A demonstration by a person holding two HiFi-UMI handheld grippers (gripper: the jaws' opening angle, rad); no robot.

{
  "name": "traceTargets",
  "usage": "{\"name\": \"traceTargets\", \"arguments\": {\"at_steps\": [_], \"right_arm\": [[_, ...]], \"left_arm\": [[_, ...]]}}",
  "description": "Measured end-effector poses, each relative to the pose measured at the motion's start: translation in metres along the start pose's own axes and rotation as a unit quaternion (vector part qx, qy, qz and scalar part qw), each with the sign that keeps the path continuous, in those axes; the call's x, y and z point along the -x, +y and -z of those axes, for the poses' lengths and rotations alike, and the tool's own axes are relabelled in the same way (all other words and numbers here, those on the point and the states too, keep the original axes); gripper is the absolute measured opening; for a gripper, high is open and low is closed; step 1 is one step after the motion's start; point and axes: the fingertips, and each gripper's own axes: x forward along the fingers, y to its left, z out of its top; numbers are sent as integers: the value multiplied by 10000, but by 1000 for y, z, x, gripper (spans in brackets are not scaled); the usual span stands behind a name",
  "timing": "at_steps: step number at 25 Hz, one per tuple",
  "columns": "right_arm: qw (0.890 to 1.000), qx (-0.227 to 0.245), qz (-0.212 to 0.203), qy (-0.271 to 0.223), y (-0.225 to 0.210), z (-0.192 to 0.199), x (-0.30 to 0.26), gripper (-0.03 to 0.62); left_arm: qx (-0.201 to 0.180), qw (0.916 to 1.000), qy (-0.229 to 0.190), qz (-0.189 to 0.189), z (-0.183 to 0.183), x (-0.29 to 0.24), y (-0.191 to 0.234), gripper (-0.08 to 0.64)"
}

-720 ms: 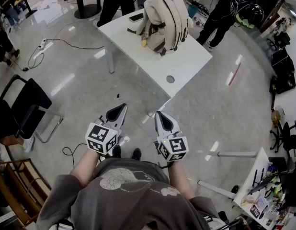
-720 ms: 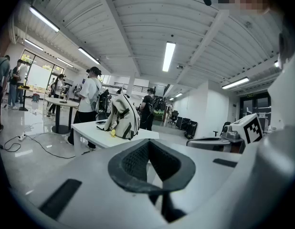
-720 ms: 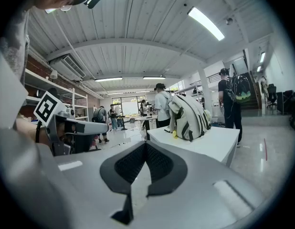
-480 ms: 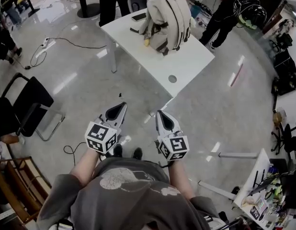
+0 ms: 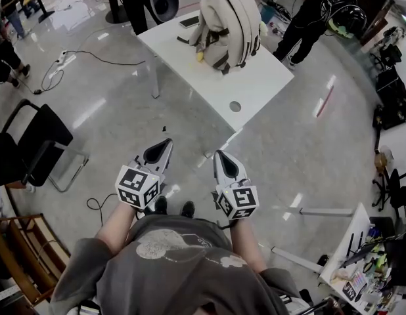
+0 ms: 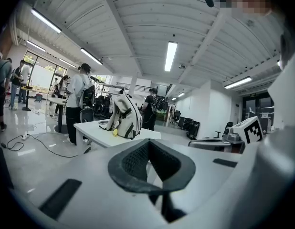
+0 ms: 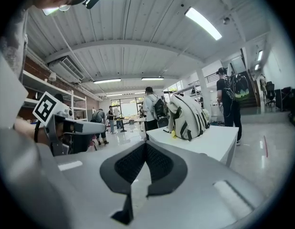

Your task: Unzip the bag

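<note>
Glossy grey floor, white table

Grey T-shirt, maybe dark shoes — white left claw, right claw; 2 marker cubes.

Cream fabric backpack standing on the far end of a white rectangular table.

The backpack stands upright on its base, full and rounded, its top leaning slightly toward the far side. Padded straps with dark edging run from its top down the side that faces near, and a dark buckle or strap end hangs low by the tabletop. It stands well in from the table's near edge, close to the far left corner. It looks closed (its zips are too small to make out from here). It sits far out ahead, on its own.
</note>
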Motion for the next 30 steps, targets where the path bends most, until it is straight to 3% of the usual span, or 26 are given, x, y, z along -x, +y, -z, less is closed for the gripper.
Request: {"name": "traceTargets", "arguments": {"at_steps": [4, 13, 19, 25, 30], "right_arm": [[9994, -270, 101, -192, -14, -1, 8, 0], [9993, -258, 151, -216, -57, 0, 27, 0], [9988, -441, 144, -139, -81, 13, 31, 0], [9983, -562, 139, 55, -88, 28, 26, 0], [9983, -539, 228, 80, -94, 29, 5, 0]], "left_arm": [[25, 10000, 57, -57, 7, -4, -3, 5], [143, 9999, -5, -90, 4, -31, -22, 5], [148, 9996, 214, -100, 28, -40, -43, 5], [293, 9990, 138, -307, 25, -47, -27, 5], [312, 9990, 178, -254, 27, -65, -4, 5]]}}
